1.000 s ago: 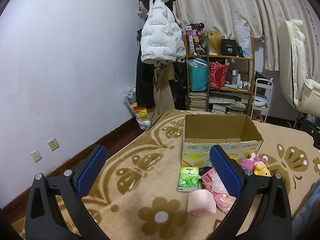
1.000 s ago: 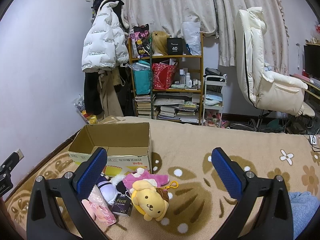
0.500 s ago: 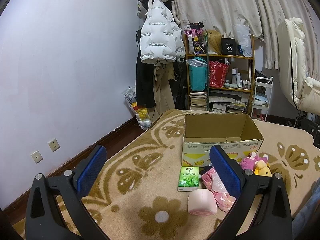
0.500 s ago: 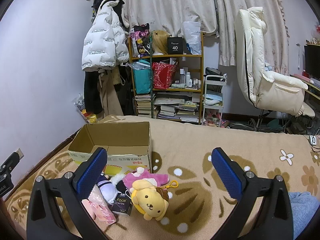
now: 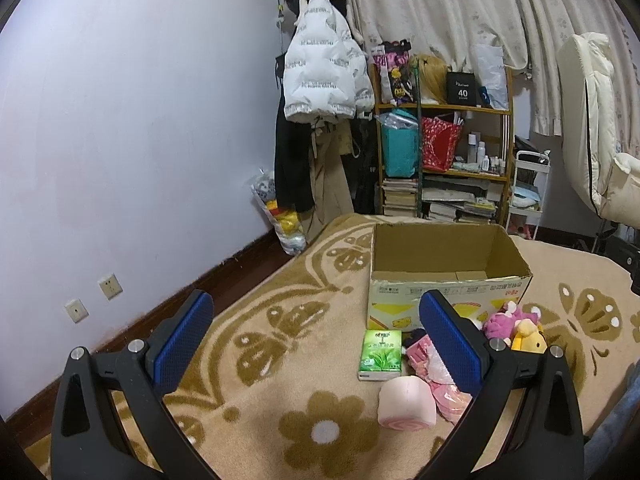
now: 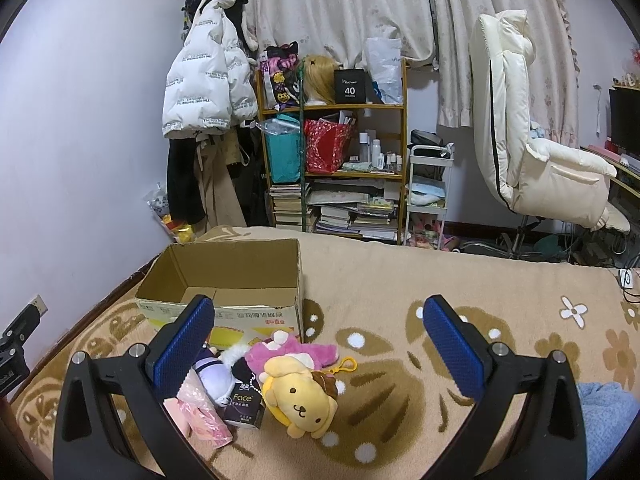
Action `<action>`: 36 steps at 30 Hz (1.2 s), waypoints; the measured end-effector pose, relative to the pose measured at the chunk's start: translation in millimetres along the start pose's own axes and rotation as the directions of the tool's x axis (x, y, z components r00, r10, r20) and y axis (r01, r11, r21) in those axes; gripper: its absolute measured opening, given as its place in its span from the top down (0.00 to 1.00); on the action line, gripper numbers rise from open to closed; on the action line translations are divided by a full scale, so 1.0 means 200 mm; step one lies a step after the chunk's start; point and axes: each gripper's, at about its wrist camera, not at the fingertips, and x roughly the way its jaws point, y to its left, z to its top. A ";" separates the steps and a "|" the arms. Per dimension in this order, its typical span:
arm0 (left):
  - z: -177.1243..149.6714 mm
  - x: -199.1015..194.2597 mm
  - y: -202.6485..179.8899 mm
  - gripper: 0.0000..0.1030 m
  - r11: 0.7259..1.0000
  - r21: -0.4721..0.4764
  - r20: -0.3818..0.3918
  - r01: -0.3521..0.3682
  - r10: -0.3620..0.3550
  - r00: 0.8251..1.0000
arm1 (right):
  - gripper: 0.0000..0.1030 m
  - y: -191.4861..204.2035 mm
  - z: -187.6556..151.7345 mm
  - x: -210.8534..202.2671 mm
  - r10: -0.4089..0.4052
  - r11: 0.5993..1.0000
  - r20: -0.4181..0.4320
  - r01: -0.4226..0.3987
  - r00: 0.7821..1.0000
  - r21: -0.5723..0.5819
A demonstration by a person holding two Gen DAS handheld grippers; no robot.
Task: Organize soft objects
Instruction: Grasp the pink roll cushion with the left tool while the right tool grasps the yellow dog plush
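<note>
An open, empty cardboard box (image 5: 448, 276) (image 6: 236, 280) stands on the patterned blanket. In front of it lie a green tissue pack (image 5: 380, 354), a pink roll-cake plush (image 5: 406, 406), a pink plastic packet (image 5: 436, 376) (image 6: 202, 412), a yellow dog plush (image 6: 298, 394) (image 5: 528, 338), a magenta plush (image 6: 292, 352) (image 5: 502, 318), a purple-white plush (image 6: 218, 376) and a dark "Face" pack (image 6: 245, 406). My left gripper (image 5: 316, 344) is open and empty, above the blanket left of the pile. My right gripper (image 6: 318, 346) is open and empty, above the plush toys.
A shelf (image 6: 336, 168) crammed with books and bags, a coat rack with a white jacket (image 5: 320, 76), a white cart (image 6: 426, 196) and a cream chair (image 6: 532, 148) stand beyond the blanket. A wall with sockets (image 5: 110, 286) runs along the left.
</note>
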 end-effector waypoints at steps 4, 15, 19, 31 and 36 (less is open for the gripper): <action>0.00 0.06 -0.01 0.01 1.000 0.007 -0.042 -0.011 0.012 0.999 | 0.00 0.00 0.00 0.00 0.008 1.000 -0.017 -0.008 1.000 -0.016; -0.01 0.17 -0.12 0.01 0.997 0.068 -0.101 0.029 -0.022 0.995 | 0.00 0.04 -0.02 0.13 0.023 0.999 -0.062 -0.026 0.998 -0.034; -0.01 0.22 -0.15 0.01 0.996 0.056 -0.140 0.072 -0.063 0.988 | 0.00 0.05 0.00 0.18 0.031 0.999 -0.090 -0.034 0.995 -0.030; -0.06 0.50 -0.19 0.01 0.994 -0.009 -0.281 0.109 -0.107 0.954 | 0.00 0.02 0.00 0.35 0.062 0.998 -0.187 -0.055 0.980 0.042; -0.10 0.59 -0.20 0.01 0.992 -0.012 -0.334 0.122 -0.119 0.935 | 0.00 0.03 -0.04 0.44 0.060 0.998 -0.237 -0.052 0.970 0.041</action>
